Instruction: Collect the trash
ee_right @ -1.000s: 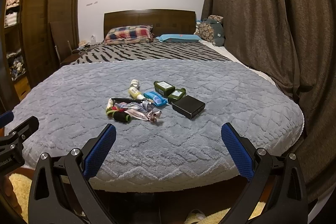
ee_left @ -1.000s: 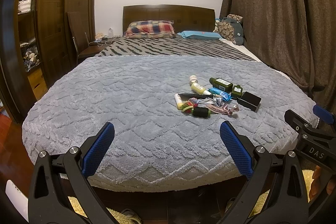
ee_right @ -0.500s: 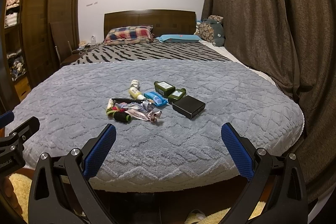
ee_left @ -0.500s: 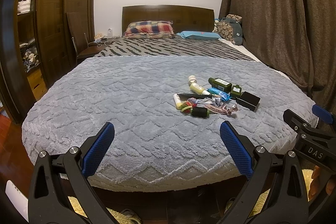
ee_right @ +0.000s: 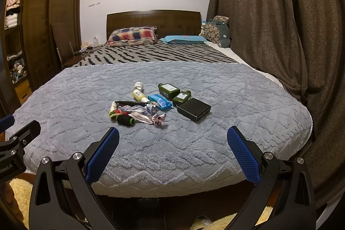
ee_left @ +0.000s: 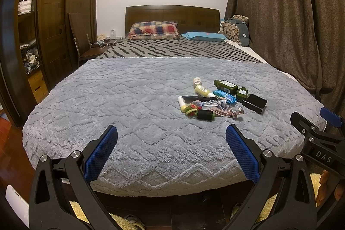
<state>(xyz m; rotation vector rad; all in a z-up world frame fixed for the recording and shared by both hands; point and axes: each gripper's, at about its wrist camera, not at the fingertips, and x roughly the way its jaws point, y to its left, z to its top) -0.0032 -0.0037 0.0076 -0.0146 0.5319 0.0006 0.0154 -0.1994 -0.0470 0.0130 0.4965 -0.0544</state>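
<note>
A heap of small items lies on the grey blanket (ee_left: pixel 133 105) near the bed's foot. It holds a black box (ee_right: pixel 193 109), two dark green bottles (ee_right: pixel 168 90), a blue packet (ee_right: pixel 159 101), a yellow bottle (ee_right: pixel 139 95), a black roll (ee_right: pixel 125 120), ribbons (ee_right: pixel 148 116) and a white tube (ee_left: pixel 181 103). My left gripper (ee_left: pixel 171 151) is open and empty, short of the bed edge, left of the heap. My right gripper (ee_right: pixel 172 152) is open and empty, in front of the heap. Each gripper shows at the edge of the other's view.
A striped cover (ee_left: pixel 172 51), plaid pillow (ee_left: pixel 154 30) and blue pillow (ee_left: pixel 203 37) lie toward the headboard. Brown curtains (ee_right: pixel 269 14) hang along the right side. A wardrobe (ee_left: pixel 43 14) and a chair (ee_left: pixel 83 42) stand left. A yellow rug (ee_right: pixel 19 193) lies on the floor below.
Both views shifted very slightly; the heap sits a touch nearer. Both grippers stay open and empty.
</note>
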